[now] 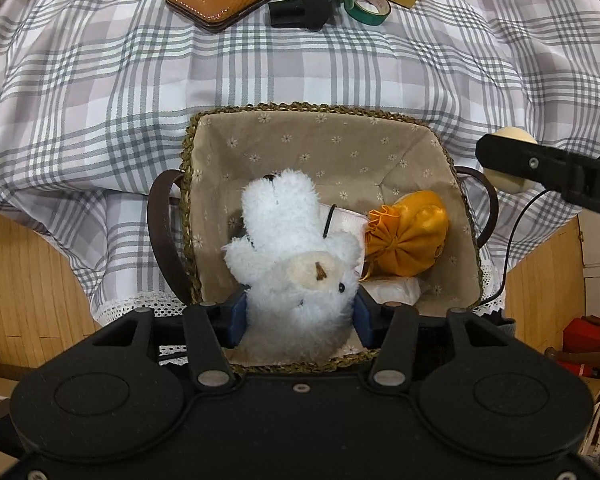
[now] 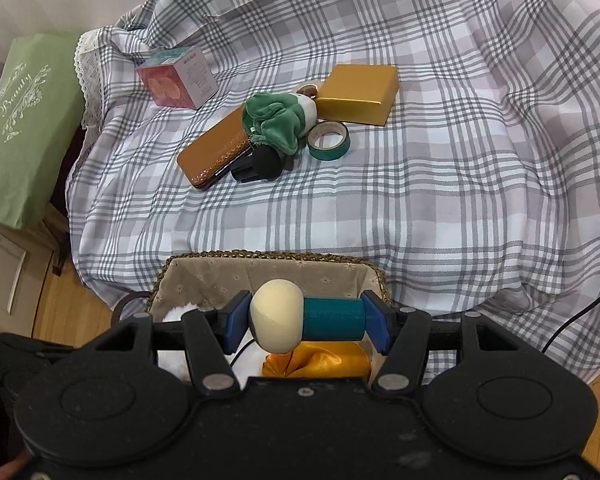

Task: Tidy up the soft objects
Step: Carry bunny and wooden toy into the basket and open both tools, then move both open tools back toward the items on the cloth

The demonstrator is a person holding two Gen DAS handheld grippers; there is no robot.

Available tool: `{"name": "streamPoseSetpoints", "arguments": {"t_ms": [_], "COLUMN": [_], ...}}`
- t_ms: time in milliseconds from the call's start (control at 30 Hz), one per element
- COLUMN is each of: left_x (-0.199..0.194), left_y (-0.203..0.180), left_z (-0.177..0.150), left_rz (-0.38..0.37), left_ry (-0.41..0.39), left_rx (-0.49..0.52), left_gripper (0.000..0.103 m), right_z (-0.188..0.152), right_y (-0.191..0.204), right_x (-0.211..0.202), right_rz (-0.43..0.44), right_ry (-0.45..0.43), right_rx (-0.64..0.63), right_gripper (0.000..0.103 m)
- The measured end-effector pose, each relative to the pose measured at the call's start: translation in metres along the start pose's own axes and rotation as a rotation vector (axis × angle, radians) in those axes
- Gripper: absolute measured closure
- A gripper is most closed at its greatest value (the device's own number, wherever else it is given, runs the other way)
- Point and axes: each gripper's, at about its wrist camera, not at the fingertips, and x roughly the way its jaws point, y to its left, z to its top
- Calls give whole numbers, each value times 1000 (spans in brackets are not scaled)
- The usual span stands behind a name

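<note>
We are seeing a plaid cloth (image 2: 420,184) covering the surface, carrying a lined basket (image 1: 260,110), orange case (image 2: 212,148), gold box (image 2: 360,92), tape roll (image 2: 329,141), pink carton (image 2: 176,78) and green plush (image 2: 280,118).

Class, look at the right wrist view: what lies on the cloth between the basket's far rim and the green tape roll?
Nothing: between the basket and the tape roll, only bare plaid tablecloth shows in the right wrist view.
</note>
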Motion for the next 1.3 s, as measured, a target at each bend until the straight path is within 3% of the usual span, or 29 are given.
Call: {"name": "streamPoseSetpoints", "arguments": {"t_ms": [133, 867, 1300], "left_x": [1, 2, -6], "left_y": [-1, -2, 1], "left_z": [0, 1, 17], "left_rz": [6, 26, 58], "left_ry": [-2, -6, -59], "left_rx": [0, 23, 43], "left_gripper": [39, 38, 38], "right_z": [1, -1, 14], "right_y": [-2, -6, -4], "right_x": [-2, 7, 14], "right_rz": [6, -13, -16], "right_ry": [-9, 32, 9], "right_rx": [21, 49, 57], "right_gripper": [42, 38, 38]}}
